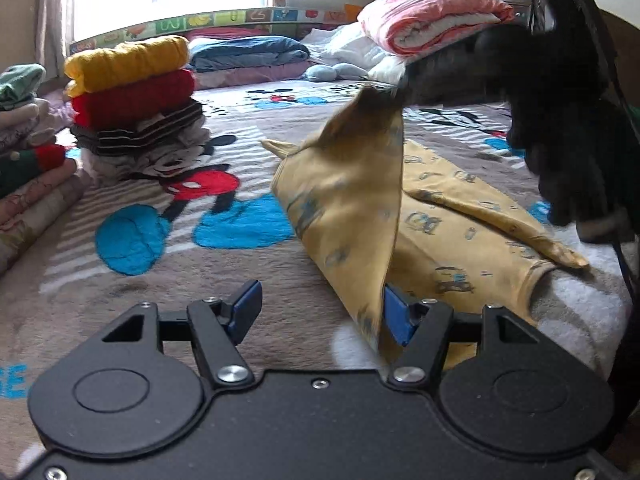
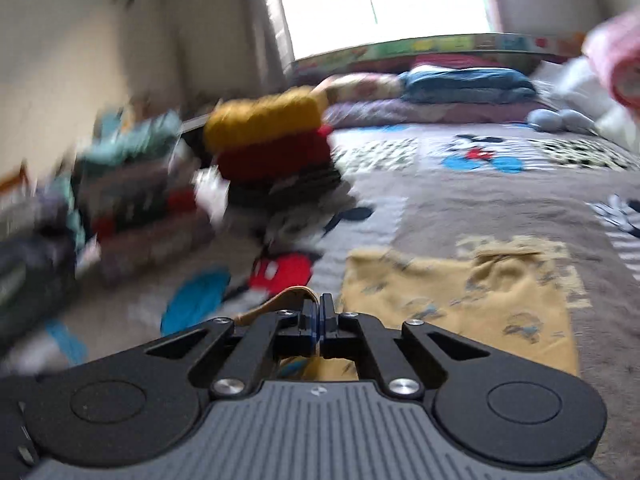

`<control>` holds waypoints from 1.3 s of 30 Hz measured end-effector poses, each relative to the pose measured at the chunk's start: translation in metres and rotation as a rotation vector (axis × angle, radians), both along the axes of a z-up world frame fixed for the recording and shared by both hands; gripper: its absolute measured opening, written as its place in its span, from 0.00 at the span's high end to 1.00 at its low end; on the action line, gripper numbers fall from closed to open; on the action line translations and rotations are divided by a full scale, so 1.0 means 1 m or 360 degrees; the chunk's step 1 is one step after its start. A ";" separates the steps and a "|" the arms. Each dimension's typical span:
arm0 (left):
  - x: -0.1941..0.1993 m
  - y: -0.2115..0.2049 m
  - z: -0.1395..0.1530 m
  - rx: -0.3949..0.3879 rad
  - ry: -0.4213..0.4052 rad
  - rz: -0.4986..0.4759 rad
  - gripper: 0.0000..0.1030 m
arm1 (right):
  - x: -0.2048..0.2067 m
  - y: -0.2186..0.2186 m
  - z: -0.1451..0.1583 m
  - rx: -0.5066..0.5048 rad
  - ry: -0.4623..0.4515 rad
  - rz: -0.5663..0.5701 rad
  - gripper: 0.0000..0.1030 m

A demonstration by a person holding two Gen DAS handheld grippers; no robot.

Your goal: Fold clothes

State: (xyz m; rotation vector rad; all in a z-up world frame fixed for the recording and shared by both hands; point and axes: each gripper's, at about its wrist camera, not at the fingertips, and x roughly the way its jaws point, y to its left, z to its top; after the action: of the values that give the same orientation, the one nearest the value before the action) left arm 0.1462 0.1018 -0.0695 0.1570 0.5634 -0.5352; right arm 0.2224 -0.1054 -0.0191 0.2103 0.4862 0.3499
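Already several garments are done: a stack of folded clothes with a mustard-yellow knit on top and a red one under it (image 1: pixel 132 92) sits far left on the grey cartoon-mouse print bedspread (image 1: pixel 240 264), with more folded piles at the left edge. What's left, as I read it, is the pale yellow printed child's top (image 1: pixel 432 216), lying centre-right on the bed and only part folded.

My right gripper (image 2: pixel 319 316) has its jaws pinched closed on a yellow fabric edge; in the left wrist view that corner is lifted high, so one side of the top stands up like a tent. My left gripper (image 1: pixel 320 312) is open, jaws well apart, nothing pressed between the pads; the raised flap hangs just beside its right blue pad.

One sleeve is folded across the body; its cuff points to the near right. The hem opening faces near.

Room: open bedspread left of the top up to the stack, and far behind it before the pink rolled blanket on the pillows (image 1: pixel 432 16). Right side is tighter, near the bed edge. Right view is motion-blurred.
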 end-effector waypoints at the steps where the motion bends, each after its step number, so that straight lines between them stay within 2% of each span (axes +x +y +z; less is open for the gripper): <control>1: 0.000 -0.003 0.000 -0.0006 0.0005 -0.0014 0.38 | -0.001 -0.009 0.004 0.0042 -0.0012 -0.0026 0.97; 5: -0.003 -0.020 -0.001 -0.0007 0.0019 -0.0063 0.38 | -0.002 -0.039 0.017 0.0131 -0.0050 -0.0084 0.97; 12: -0.017 -0.053 -0.006 0.0110 0.0037 -0.0034 0.38 | -0.008 -0.078 0.023 0.0248 -0.0071 -0.0144 0.97; 14: -0.022 -0.062 -0.005 0.0152 0.0013 -0.0004 0.48 | -0.009 -0.087 0.022 0.0287 -0.0064 -0.0140 0.97; 15: -0.027 -0.067 -0.004 0.0182 -0.0015 0.0021 0.61 | -0.009 -0.091 0.022 0.0289 -0.0069 -0.0143 0.97; 17: -0.034 -0.076 -0.003 0.0239 -0.0062 0.0054 0.73 | -0.012 -0.099 0.023 0.0309 -0.0075 -0.0143 0.97; 19: -0.040 -0.087 -0.002 0.0326 -0.0127 0.0066 0.90 | -0.013 -0.107 0.022 0.0321 -0.0079 -0.0145 0.97; 22: -0.048 -0.103 -0.003 0.0427 -0.0217 0.0057 0.95 | -0.017 -0.120 0.020 0.0356 -0.0082 -0.0148 0.97; 27: -0.058 -0.130 -0.009 0.0607 -0.0328 -0.0043 0.97 | -0.022 -0.139 0.018 0.0418 -0.0103 -0.0153 0.97; 39: -0.063 -0.159 -0.015 0.0675 -0.0389 -0.0167 0.97 | -0.038 -0.190 0.002 0.0552 -0.0136 -0.0187 0.97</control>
State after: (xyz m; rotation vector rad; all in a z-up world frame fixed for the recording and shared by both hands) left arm 0.0827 -0.0568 -0.0843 0.6492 0.4244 -0.4841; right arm 0.1848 -0.2950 -0.0172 0.5560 0.3248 0.3251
